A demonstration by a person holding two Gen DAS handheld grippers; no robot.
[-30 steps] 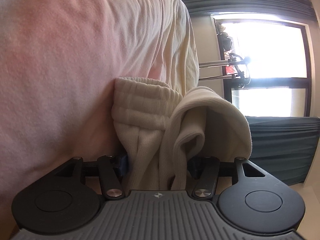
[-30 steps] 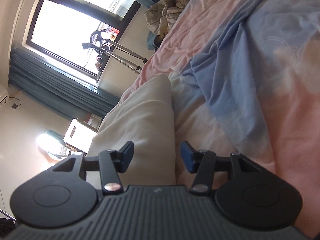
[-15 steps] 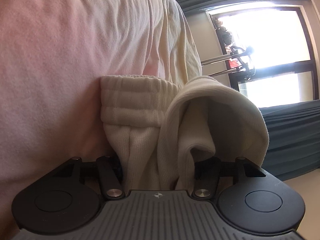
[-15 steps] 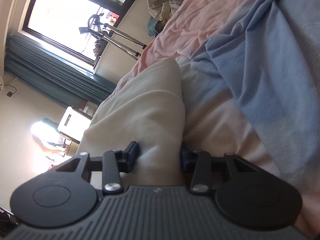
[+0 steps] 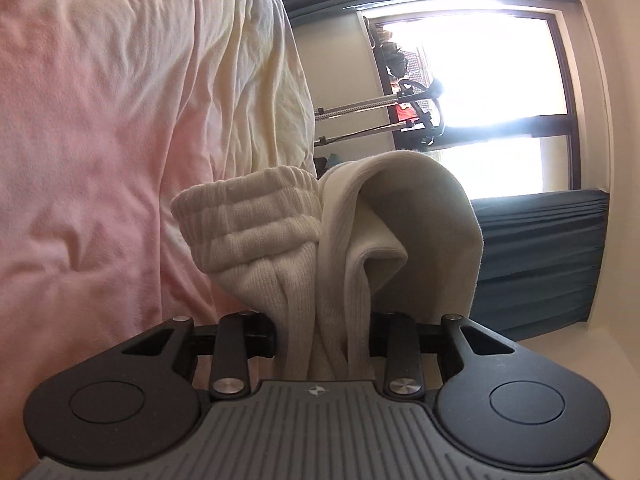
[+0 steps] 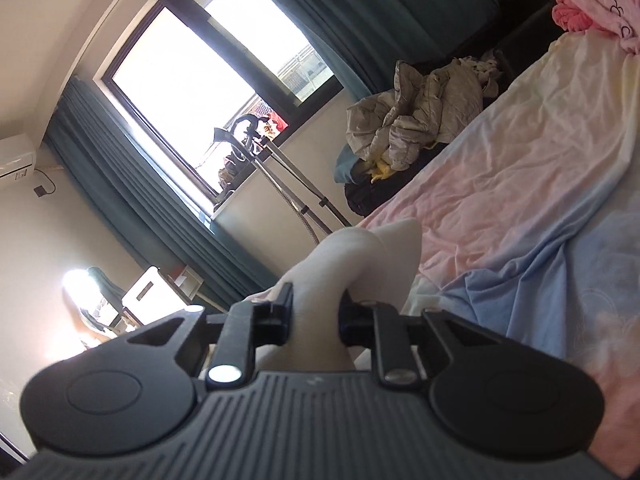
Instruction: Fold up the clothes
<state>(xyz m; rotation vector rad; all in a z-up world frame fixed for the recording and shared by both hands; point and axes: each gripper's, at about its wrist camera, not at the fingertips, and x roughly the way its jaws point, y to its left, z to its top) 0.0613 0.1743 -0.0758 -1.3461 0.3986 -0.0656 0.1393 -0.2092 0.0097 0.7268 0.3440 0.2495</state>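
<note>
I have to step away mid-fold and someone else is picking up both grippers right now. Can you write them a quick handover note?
Left gripper: its jaws have just been closing and are now shut on the cream ribbed garment, at the bunched end with the thick ribbed band.
Right gripper: its jaws have just been closing too, and are shut on a smooth cream fold of cloth.
The bed sheet, pink and blue, lies beyond and below both grips.
Done: both ends gripped.
Left: no fold shows yet; bring the ends together, lay the garment on the sheet and release. Whether both grippers hold the same garment cannot be told.
</note>
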